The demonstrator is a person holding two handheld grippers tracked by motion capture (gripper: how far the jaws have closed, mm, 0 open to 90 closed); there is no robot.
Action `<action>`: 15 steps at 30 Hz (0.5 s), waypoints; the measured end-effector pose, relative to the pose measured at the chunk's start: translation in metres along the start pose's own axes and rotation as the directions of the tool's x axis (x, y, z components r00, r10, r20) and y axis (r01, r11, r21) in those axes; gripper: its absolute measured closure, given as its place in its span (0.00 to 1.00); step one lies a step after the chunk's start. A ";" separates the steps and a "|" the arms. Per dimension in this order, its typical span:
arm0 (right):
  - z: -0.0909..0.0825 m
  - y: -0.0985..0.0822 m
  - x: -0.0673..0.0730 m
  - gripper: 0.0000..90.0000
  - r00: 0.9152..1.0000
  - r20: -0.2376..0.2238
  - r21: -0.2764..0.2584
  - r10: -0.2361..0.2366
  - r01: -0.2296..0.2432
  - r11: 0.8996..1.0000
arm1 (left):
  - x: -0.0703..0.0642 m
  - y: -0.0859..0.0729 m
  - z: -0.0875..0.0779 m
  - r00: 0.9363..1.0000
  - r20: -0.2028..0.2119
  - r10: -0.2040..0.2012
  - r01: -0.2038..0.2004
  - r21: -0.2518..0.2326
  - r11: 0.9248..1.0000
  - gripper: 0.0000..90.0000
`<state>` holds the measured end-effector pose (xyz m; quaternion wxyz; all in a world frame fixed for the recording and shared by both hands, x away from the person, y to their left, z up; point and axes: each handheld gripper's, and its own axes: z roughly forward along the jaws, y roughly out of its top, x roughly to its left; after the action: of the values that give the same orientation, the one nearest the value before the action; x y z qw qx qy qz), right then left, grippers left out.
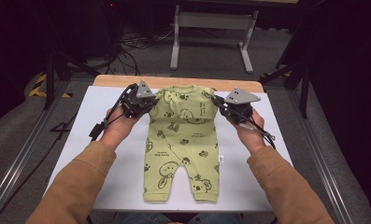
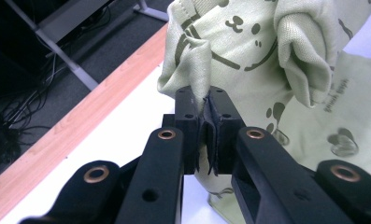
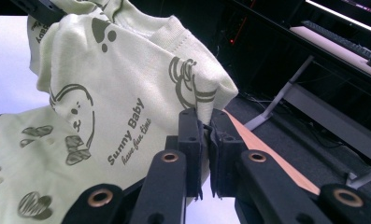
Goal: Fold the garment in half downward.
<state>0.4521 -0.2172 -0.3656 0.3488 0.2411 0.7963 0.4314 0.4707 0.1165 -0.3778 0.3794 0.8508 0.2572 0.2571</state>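
Observation:
A pale green baby romper printed with dark animal figures lies flat on the white table, legs toward me. Its top part is folded over and lifted at both shoulders. My left gripper is shut on the romper's left shoulder edge; in the left gripper view a pinch of the green cloth rises from between the closed jaws. My right gripper is shut on the right shoulder; in the right gripper view the fabric bunches above the closed jaws.
The white table has a wooden strip along its far edge. Beyond it a grey desk frame and cables stand on the dark floor. Metal rails run along both sides of the table.

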 end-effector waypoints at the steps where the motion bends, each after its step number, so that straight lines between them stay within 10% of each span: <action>1: -0.003 -0.003 0.003 0.94 1.000 -0.003 -0.001 0.003 -0.003 1.000 | -0.004 -0.003 -0.002 1.000 0.007 0.004 -0.004 -0.002 1.000 0.94; 15: -0.025 -0.015 0.019 0.97 1.000 -0.015 -0.018 0.009 -0.010 1.000 | -0.027 -0.019 -0.017 0.999 0.013 0.039 -0.039 -0.010 0.999 0.94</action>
<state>0.4191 -0.2248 -0.3755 0.3429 0.2385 0.7938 0.4421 0.4358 0.1189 -0.3894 0.3801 0.8555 0.2369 0.2600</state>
